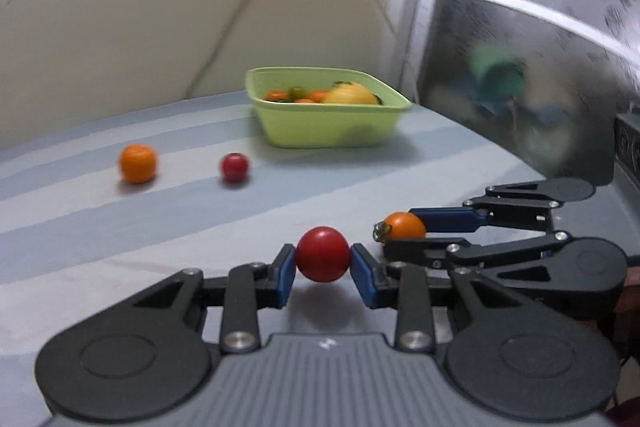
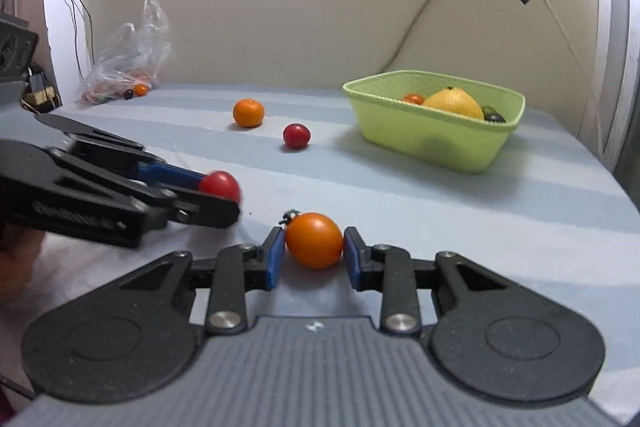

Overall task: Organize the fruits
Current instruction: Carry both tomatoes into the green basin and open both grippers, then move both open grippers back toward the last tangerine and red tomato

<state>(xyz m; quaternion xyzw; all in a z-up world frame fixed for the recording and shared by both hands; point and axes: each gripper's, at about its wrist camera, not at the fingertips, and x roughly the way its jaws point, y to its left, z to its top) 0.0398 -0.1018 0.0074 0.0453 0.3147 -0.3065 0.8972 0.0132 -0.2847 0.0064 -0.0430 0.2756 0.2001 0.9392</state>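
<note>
Here we have both tongs loaded. The left tongs (image 1: 323, 259) are clenched on a red tomato (image 1: 322, 253), glossy, round, pinched at its widest girth between the blue pads (image 1: 285, 277). Just to their right, the right tongs (image 2: 314, 251) grip an orange tomato (image 2: 315, 240) with a dark stem stub. We judge both light, smooth, slippery and easily bruised; gentle squeeze across the middle suits. Ahead of the tongs on the striped tabletop (image 2: 480, 227) sit the green basket (image 2: 440, 143), a mandarin (image 2: 248, 112) and another red tomato (image 2: 296, 135).
</note>
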